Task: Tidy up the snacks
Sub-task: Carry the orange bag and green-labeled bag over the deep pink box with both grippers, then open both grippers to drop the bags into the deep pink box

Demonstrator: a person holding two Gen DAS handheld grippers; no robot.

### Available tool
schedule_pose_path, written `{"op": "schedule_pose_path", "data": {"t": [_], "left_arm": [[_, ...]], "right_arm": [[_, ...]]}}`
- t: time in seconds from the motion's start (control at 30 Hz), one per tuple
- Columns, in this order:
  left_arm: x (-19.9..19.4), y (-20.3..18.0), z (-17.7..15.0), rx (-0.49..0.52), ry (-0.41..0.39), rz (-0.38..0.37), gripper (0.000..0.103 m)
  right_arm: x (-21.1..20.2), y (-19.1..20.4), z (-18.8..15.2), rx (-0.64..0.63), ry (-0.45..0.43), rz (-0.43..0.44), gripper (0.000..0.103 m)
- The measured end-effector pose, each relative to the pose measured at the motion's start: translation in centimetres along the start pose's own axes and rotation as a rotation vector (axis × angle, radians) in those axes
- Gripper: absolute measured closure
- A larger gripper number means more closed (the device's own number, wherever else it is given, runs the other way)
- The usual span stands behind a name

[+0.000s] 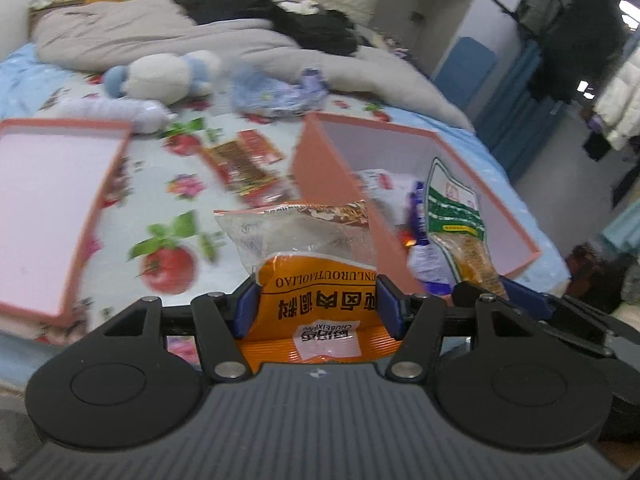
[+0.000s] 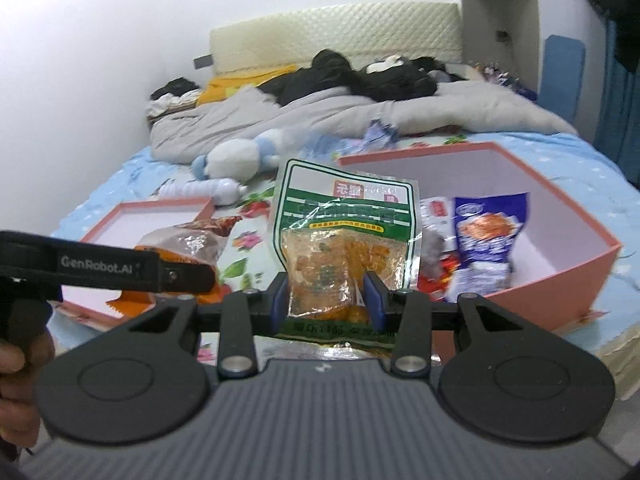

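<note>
**Two packets gripped beside the pink box**

Two snack packets are held up over the bed, one in each gripper. The left gripper point(image 1: 318, 304) has its blue pads pressed on either side of an orange packet point(image 1: 316, 300) with a clear top, jaws a good way apart to take its width; the packet hangs just outside the near left wall of the pink box point(image 1: 332, 184). The right gripper point(image 2: 327, 296) is closed more narrowly on a green-and-white packet point(image 2: 344, 236) of yellow pieces, held upright in front of the pink box's near left corner. Inside the box a blue packet point(image 2: 488, 236) leans against the far wall, with a red-and-white one beside it, too blurred to read. Left of the box, flat on the flowered sheet point(image 1: 172, 256), lies a red snack packet point(image 1: 244, 166); further left lies the box lid point(image 1: 52, 208), open side up. Beyond the box sit a plush toy point(image 1: 168, 76) and a grey duvet point(image 1: 180, 40).
</note>
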State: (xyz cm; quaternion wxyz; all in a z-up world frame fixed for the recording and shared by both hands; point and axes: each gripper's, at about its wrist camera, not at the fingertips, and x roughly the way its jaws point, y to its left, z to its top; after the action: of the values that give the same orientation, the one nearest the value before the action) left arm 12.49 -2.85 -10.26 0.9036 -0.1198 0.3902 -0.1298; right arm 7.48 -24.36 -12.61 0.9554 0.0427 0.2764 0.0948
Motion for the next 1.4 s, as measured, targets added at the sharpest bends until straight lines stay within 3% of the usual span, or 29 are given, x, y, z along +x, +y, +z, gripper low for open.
{"op": "schedule_pose_path", "data": {"t": [0.4, 0.77, 1.0, 1.2, 1.23, 1.3, 1.4], "left_arm": [[5.8, -7.2, 4.1, 0.089, -0.018, -0.155, 0.038], [14.4, -8.8, 9.6, 0.12, 0.017, -0.166, 0.037], [18.3, -8.7, 10.6, 0.118, 0.039, -0.167, 0.037], [19.3, -8.3, 10.2, 0.119, 0.063, -0.175, 0.036], [19.2, -8.3, 10.3, 0.123, 0.064, -0.171, 0.033], [18.6, -8.3, 10.3, 0.125, 0.052, -0.159, 0.027], [17.1, -8.3, 10.4, 0.136, 0.02, -0.153, 0.025]], "right_arm": [[0.8, -6.9, 2.2, 0.074, -0.077, -0.098, 0.06], [7.4, -11.8, 4.6, 0.096, -0.056, -0.129, 0.06], [10.9, -12.9, 4.3, 0.102, 0.001, -0.127, 0.06], [11.7, -13.2, 4.1, 0.12, 0.025, -0.117, 0.055], [11.6, -13.2, 4.1, 0.124, 0.025, -0.116, 0.048], [11.2, -13.2, 4.2, 0.129, 0.021, -0.119, 0.045], [10.2, -12.8, 4.2, 0.132, 0.009, -0.122, 0.042]]}}
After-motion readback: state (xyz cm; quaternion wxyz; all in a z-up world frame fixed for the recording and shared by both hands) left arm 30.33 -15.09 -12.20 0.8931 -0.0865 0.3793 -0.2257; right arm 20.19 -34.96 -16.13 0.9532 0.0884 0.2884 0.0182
